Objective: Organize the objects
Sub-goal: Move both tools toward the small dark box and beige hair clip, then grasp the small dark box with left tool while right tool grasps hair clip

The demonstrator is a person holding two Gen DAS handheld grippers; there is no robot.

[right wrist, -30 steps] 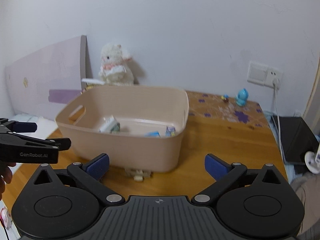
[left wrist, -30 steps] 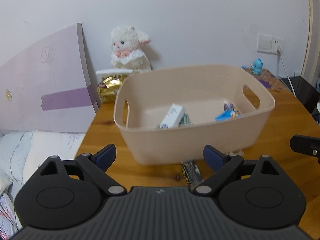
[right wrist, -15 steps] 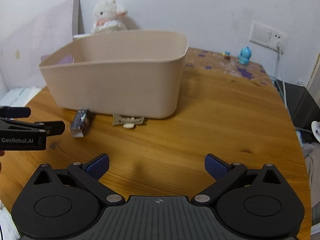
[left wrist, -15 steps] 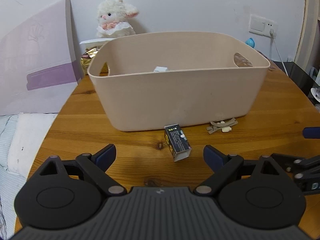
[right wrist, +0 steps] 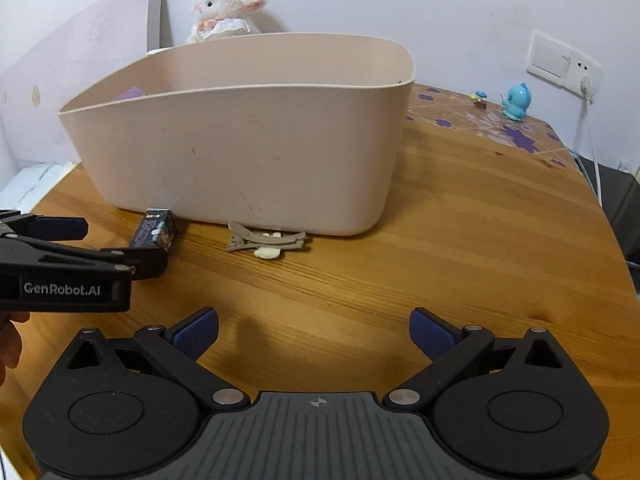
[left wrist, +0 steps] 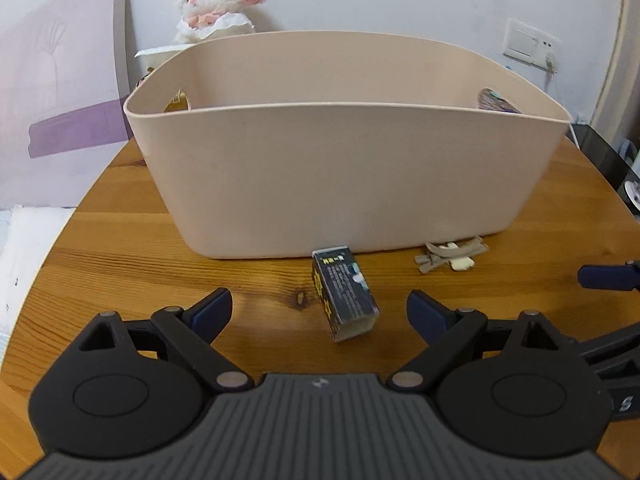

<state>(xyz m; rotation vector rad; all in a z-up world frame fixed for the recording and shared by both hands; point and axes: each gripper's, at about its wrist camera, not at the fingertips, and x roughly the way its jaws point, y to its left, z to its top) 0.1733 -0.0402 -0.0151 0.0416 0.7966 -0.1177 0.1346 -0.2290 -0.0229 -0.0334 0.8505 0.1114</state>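
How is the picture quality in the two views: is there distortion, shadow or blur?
Left wrist view: strong fisheye bending, the basket rim and table edge curve; the small dark box looks sharp, its print too small to read. Right wrist view: same bending, dark corners; a soft shadow lies on the wood just ahead of the right gripper; the hair clips are clear.

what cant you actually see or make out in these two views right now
- Inside of the beige storage bin: both views, hidden by its near wall.
- Print on the small dark box: left wrist view, too small to read.
- The box's near end: right wrist view, covered by the left tool.
- Right tool: left wrist view, cut off by the right edge.
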